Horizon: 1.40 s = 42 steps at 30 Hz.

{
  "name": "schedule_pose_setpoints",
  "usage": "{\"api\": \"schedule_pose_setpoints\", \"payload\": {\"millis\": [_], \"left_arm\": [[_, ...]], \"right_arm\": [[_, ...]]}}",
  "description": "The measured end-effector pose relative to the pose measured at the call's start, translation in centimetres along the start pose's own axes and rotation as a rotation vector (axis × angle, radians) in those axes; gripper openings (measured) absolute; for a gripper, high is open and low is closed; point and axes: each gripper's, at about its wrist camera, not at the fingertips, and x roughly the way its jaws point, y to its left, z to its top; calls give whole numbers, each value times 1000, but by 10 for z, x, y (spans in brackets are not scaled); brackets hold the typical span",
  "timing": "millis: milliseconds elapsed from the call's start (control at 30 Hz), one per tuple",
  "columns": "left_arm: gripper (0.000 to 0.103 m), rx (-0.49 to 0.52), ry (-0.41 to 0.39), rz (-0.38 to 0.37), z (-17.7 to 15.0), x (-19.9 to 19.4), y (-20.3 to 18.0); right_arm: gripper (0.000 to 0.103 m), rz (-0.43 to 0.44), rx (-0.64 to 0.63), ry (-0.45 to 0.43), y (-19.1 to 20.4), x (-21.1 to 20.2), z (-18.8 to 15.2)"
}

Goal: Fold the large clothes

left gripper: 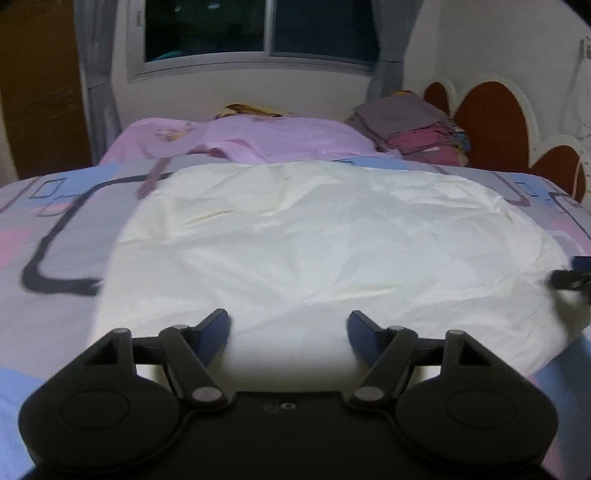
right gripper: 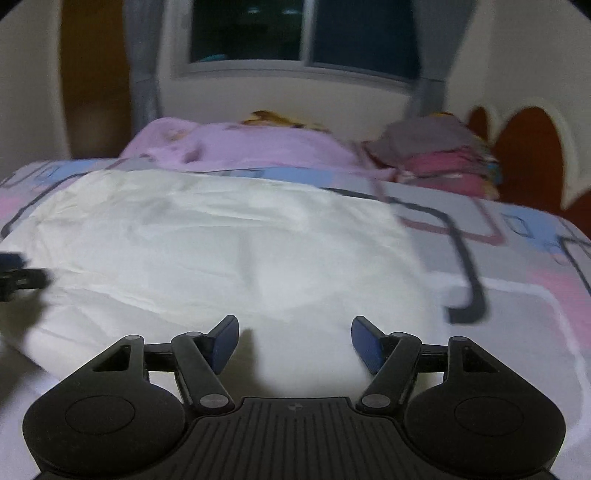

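A large cream-white garment (left gripper: 314, 236) lies spread flat on the patterned bedspread (left gripper: 62, 229); it also shows in the right wrist view (right gripper: 229, 251). My left gripper (left gripper: 289, 325) is open and empty, low over the garment's near edge toward its left side. My right gripper (right gripper: 294, 330) is open and empty, low over the near edge toward its right side. The right gripper's tip shows at the right edge of the left wrist view (left gripper: 570, 275). The left gripper's tip shows at the left edge of the right wrist view (right gripper: 18, 278).
A lilac blanket (left gripper: 236, 138) lies bunched across the far side of the bed. A stack of folded clothes (left gripper: 413, 127) sits at the far right by the red and white headboard (left gripper: 495, 118). A window (left gripper: 258, 29) with grey curtains is behind.
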Motion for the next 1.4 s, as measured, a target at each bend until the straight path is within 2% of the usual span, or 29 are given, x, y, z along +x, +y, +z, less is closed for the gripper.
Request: {"api": "schedule_pose_setpoints", "payload": {"millis": [100, 167, 367, 467, 533, 567, 600, 633, 667, 700, 833, 867, 933, 967, 1100, 1233, 1333, 1400], "left_arm": [[71, -14, 12, 36, -7, -3, 14], [73, -37, 20, 41, -12, 2, 23], [73, -87, 34, 25, -18, 15, 35], [73, -104, 27, 64, -13, -4, 34], [93, -150, -14, 81, -22, -28, 36], [93, -185, -34, 77, -28, -40, 37], [88, -230, -42, 56, -36, -51, 40], [81, -286, -30, 27, -45, -58, 43], [78, -337, -14, -1, -53, -61, 46], [73, -388, 2, -21, -64, -66, 48], [72, -539, 32, -72, -94, -78, 54], [72, -579, 24, -94, -99, -78, 58], [77, -647, 10, -128, -104, -76, 65], [78, -686, 4, -141, -106, -72, 70], [78, -861, -30, -181, -112, -50, 98], [77, -968, -82, -228, -108, -32, 115], [74, -974, -89, -242, -99, -19, 119], [72, -975, -86, -246, -94, -11, 120]], "right_arm": [[68, -35, 68, 44, -27, 1, -14], [68, -27, 114, 85, -38, 10, -23], [68, -11, 217, 107, -46, 19, -32], [68, -33, 208, 57, -42, -12, -24], [68, 5, 182, 14, -37, -40, -24], [68, 21, 167, -8, -35, -53, -26], [68, 40, 155, -30, -32, -64, -28], [65, 53, 148, -38, -28, -70, -29], [40, 78, 151, -32, -25, -74, -31], [27, 106, 168, -21, -21, -78, -33], [27, 163, 178, -27, 1, -90, -39], [28, 170, 197, -28, 5, -92, -42], [56, 198, 325, -2, -3, -86, -51], [79, 211, 398, 4, -12, -81, -57], [80, 266, 766, 26, -61, -56, -84], [80, 326, 1038, 15, -92, -25, -96], [80, 334, 1115, 27, -95, -1, -95], [79, 331, 1132, 2, -94, 6, -91]]}}
